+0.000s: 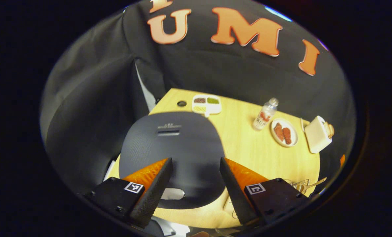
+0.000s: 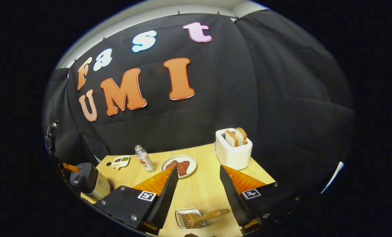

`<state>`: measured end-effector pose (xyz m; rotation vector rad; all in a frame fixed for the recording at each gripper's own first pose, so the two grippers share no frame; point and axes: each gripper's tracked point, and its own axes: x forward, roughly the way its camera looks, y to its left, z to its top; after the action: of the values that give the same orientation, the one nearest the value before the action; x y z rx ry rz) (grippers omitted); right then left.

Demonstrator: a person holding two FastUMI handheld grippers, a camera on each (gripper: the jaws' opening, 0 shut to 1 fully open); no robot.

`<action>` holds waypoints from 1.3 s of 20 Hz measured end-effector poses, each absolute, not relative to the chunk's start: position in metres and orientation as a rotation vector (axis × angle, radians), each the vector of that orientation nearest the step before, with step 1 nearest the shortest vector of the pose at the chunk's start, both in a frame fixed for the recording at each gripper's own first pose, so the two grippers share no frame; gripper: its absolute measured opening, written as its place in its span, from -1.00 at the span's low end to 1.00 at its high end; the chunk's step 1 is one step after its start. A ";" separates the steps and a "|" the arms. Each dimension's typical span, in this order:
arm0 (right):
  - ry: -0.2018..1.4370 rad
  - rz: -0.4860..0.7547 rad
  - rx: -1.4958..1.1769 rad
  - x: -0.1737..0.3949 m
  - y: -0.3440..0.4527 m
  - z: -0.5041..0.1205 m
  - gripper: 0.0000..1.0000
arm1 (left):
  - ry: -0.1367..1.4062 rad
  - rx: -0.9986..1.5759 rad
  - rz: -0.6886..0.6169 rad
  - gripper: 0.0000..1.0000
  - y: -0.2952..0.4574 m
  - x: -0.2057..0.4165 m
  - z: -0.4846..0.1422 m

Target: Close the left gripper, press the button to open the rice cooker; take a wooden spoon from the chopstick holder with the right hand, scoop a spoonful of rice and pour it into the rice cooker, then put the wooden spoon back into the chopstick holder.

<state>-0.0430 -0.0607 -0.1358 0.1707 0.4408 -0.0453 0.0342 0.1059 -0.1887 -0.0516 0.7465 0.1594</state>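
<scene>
Two tongs (image 1: 196,184) (image 2: 196,191) both wide, empty; 1 rice cooker (image 1: 172,154), 1 wooden spoon (image 2: 202,217), 1 toaster (image 2: 232,149).

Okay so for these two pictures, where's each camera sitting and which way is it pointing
Left gripper view: rides the open left gripper, above the closed rice cooker, facing down at its lid.
Right gripper view: rides the open right gripper, looking across the table over the wooden spoon.
Shared: toaster, bottle, plate.
</scene>
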 end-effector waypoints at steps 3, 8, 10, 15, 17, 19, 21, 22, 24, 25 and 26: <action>0.341 -0.015 0.131 -0.031 -0.041 -0.103 0.60 | 0.534 0.004 0.119 1.00 0.089 0.037 -0.136; 0.236 0.067 0.090 -0.023 -0.007 -0.074 0.59 | 0.262 0.051 0.070 0.94 0.066 0.028 -0.062; 0.209 0.097 0.105 -0.022 0.008 -0.065 0.59 | 0.182 0.048 0.047 0.90 0.056 0.023 -0.043; 0.142 0.158 0.114 -0.023 0.037 -0.053 0.59 | 0.033 0.074 0.001 0.91 0.033 0.005 -0.011; 0.112 0.178 0.113 -0.024 0.048 -0.046 0.59 | -0.033 0.105 0.002 0.89 0.026 0.004 0.003; 0.093 0.204 0.113 -0.027 0.058 -0.041 0.58 | -0.058 0.141 0.008 0.87 0.019 -0.002 0.005; 0.076 0.227 0.110 -0.028 0.066 -0.037 0.58 | -0.068 0.150 0.007 0.99 0.011 -0.004 0.006; 0.067 0.237 0.107 -0.027 0.069 -0.034 0.58 | -0.073 0.147 0.007 0.99 0.009 -0.007 0.007; 0.053 0.251 0.100 -0.024 0.075 -0.030 0.58 | -0.085 0.145 0.020 0.99 0.011 -0.009 0.009; 0.055 0.260 0.099 -0.023 0.079 -0.031 0.58 | -0.092 0.143 0.026 1.00 0.013 -0.010 0.011; 0.060 0.264 0.103 -0.022 0.082 -0.031 0.58 | -0.090 0.142 0.033 1.00 0.016 -0.011 0.009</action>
<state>-0.0215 0.0819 -0.0311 0.1030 0.0604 0.2644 -0.0112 0.0162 0.0091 0.1419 -0.0895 0.0325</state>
